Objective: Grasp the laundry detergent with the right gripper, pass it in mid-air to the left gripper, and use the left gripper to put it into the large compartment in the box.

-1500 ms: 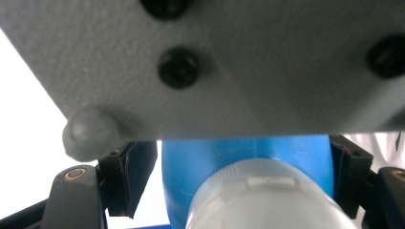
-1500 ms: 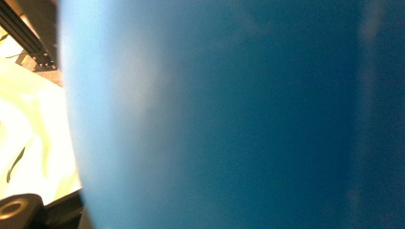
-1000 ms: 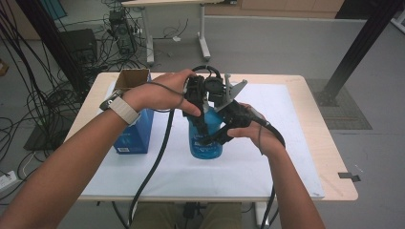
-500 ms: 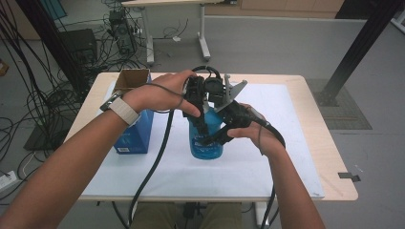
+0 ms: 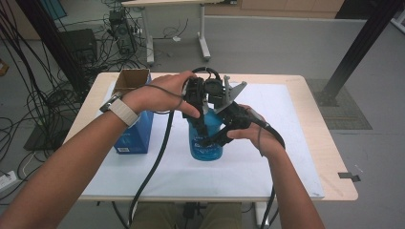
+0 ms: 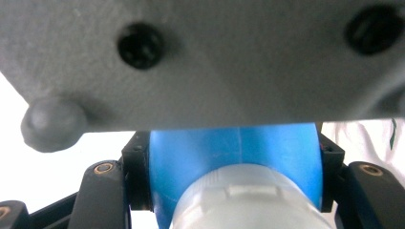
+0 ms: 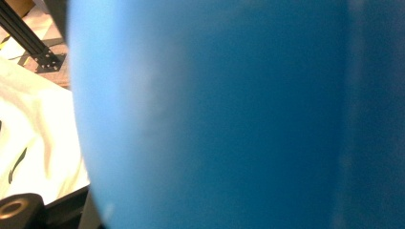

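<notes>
Fingers of your left gripper (image 5: 199, 102) are clamped on the upper end of the blue bottle (image 5: 205, 140); in the left gripper view the black pads (image 6: 136, 176) press both sides of its blue top, above the pale neck. Your right gripper (image 5: 217, 136) is closed on the bottle's body from the side. Bottle stands upright on the white mat (image 5: 286, 143), beside the blue box (image 5: 136, 131). Long axis vertical, so any cap twist likely turns about it.

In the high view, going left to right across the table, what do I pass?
Open brown cardboard box → blue rectangular carton → left hand-held gripper → translucent blue plastic bottle → right hand.
</notes>
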A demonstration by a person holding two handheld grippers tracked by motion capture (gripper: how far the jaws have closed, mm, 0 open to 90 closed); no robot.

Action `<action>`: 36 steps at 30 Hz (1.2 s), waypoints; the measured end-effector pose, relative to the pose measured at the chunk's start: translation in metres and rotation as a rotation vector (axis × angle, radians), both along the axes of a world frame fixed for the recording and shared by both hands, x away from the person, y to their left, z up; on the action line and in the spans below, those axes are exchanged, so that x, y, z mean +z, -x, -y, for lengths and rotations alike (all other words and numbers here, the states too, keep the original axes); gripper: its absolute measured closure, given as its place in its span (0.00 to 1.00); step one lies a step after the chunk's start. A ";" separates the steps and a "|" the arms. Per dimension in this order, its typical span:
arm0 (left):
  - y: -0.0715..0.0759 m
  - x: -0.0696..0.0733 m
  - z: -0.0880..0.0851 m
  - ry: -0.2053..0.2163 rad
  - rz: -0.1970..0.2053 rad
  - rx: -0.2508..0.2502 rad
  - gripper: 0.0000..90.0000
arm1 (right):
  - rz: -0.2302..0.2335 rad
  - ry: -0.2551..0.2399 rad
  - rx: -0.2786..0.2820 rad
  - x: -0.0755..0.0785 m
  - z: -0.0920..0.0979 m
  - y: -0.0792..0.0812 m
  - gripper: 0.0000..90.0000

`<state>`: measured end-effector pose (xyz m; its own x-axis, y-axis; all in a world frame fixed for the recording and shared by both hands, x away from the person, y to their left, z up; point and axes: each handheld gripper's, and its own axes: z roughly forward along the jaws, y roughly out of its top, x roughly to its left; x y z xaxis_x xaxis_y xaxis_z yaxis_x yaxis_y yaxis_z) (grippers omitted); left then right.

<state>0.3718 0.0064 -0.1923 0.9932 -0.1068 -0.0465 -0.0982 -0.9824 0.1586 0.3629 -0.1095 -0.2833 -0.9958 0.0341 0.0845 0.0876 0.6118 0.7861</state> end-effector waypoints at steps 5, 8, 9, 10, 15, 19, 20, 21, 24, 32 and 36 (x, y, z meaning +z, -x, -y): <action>0.000 0.001 -0.001 0.003 -0.001 0.002 0.42 | 0.002 0.004 0.002 0.001 -0.001 0.000 0.48; 0.000 0.001 -0.002 0.008 0.002 0.002 0.42 | 0.001 0.008 0.000 0.002 -0.002 0.000 0.48; 0.000 0.001 -0.002 0.008 0.002 0.000 0.42 | 0.003 0.006 0.006 0.002 -0.001 0.000 0.48; 0.000 0.001 -0.002 0.009 0.002 0.000 0.42 | 0.002 0.010 0.001 0.002 -0.002 0.000 0.48; 0.001 0.001 -0.003 0.013 0.002 0.002 0.42 | 0.008 0.014 0.000 0.003 -0.002 0.000 0.48; 0.001 0.001 -0.003 0.016 0.002 0.001 0.42 | 0.003 0.015 0.001 0.003 -0.002 0.001 0.48; 0.001 0.001 -0.003 0.016 0.002 0.000 0.42 | 0.005 0.016 0.000 0.003 -0.002 0.001 0.48; 0.001 0.001 -0.003 0.017 0.002 0.001 0.42 | 0.005 0.015 0.001 0.003 -0.002 0.001 0.48; 0.001 0.001 -0.004 0.019 0.001 0.002 0.42 | 0.008 0.018 0.001 0.003 -0.003 0.000 0.48; 0.001 0.001 -0.006 0.024 0.004 0.006 0.42 | 0.014 0.018 0.009 0.003 -0.004 -0.001 0.48; 0.001 0.001 -0.007 0.023 0.003 0.005 0.42 | 0.009 0.022 0.005 0.004 -0.005 0.000 0.48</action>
<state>0.3708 0.0135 -0.1914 0.9938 -0.1030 -0.0412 -0.0939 -0.9790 0.1811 0.3632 -0.1041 -0.2797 -0.9967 0.0310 0.0744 0.0773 0.6290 0.7735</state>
